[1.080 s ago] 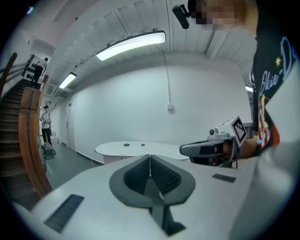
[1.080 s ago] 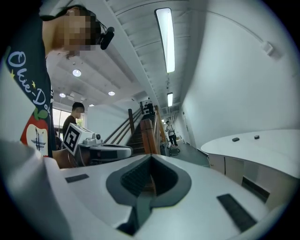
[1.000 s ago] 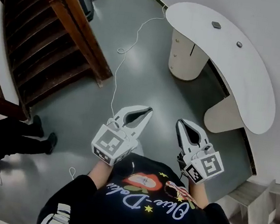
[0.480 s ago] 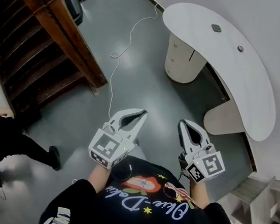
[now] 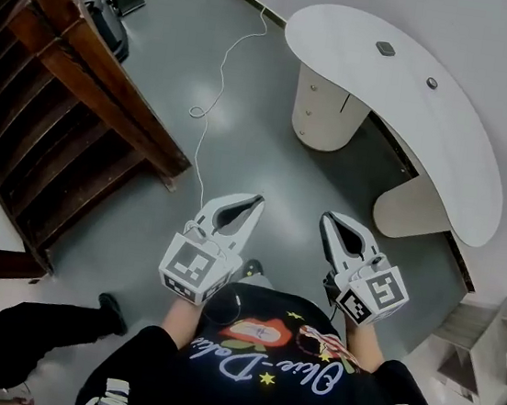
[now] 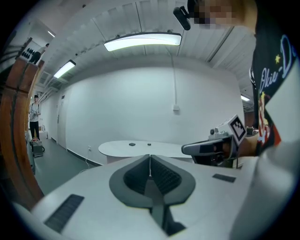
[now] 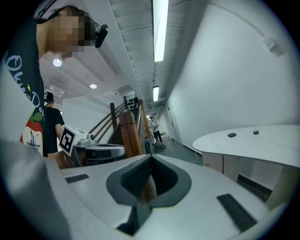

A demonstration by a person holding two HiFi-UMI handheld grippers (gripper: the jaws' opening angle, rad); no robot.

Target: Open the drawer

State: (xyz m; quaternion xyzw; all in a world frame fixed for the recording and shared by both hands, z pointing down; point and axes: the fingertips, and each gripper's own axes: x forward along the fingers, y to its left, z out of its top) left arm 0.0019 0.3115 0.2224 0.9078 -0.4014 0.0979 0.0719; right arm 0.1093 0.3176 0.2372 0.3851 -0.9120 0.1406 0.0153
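Showing the drawer unit [image 5: 320,108], upright under the white table [image 5: 430,128] at upper centre of the head view. We held the left hand-held gripper [image 5: 256,200] and right hand-held gripper [image 5: 326,220] well below it, jaws together, empty; we judged the right nearer.

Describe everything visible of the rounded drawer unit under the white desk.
The drawer unit is a pale cream, round-fronted pedestal, apparently laminated board, standing upright on the grey floor beneath the far end of the curved white desktop, which sits on it. Small knobs run down its curved front; the drawers look shut. A dark vertical seam marks its side.
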